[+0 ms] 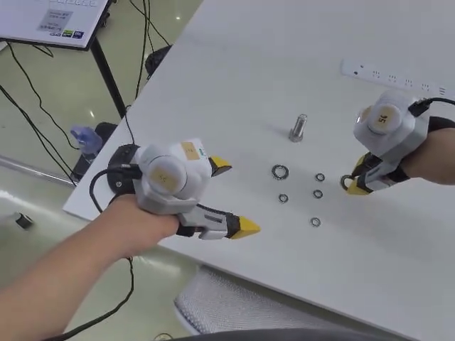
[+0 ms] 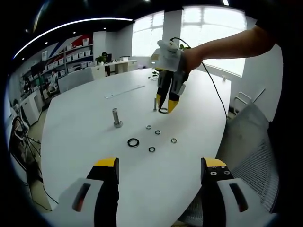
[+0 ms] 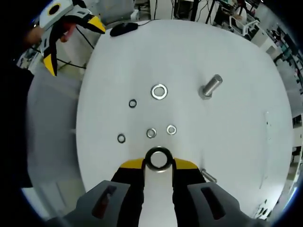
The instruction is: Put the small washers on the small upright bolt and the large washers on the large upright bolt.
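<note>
Steel large washer (image 3: 157, 149) in right gripper (image 3: 157, 165) — five washers (image 3: 153, 91) flat on table (image 3: 227, 142).

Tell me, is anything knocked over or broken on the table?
Nothing stands out. The large bolt stands upright, the loose washers lie flat on the table, and the right claw is shut on a large washer.
</note>
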Demonstrator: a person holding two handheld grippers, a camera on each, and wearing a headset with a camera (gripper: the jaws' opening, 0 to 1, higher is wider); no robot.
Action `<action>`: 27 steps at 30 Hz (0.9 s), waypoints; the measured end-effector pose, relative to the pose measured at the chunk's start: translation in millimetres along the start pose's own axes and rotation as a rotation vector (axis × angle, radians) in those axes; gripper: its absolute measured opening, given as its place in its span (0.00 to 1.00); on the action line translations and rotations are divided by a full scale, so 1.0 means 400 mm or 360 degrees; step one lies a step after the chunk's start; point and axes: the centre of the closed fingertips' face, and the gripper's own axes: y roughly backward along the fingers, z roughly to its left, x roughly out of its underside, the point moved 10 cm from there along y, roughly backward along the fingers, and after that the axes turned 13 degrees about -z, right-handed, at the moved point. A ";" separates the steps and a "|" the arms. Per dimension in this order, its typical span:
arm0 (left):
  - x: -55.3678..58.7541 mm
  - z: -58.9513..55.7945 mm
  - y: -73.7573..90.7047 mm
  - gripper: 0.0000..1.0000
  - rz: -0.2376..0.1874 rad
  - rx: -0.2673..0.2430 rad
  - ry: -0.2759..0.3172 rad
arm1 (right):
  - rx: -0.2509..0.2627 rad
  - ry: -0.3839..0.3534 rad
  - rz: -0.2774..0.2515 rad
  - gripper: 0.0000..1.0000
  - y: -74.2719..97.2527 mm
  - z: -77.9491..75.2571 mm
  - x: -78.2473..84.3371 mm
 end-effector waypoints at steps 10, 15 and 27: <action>0.002 0.005 -0.004 0.69 -0.0002 0.0000 0.0005 | 0.0014 -0.0015 -0.0024 0.22 0.028 -0.052 -0.043; 0.004 0.009 -0.006 0.69 -0.0001 0.0001 0.0007 | 0.0015 -0.0008 -0.0024 0.22 0.026 -0.071 -0.066; 0.003 0.021 -0.008 0.68 -0.0011 0.0001 0.0030 | 0.0023 0.0007 -0.0025 0.22 0.015 -0.145 -0.116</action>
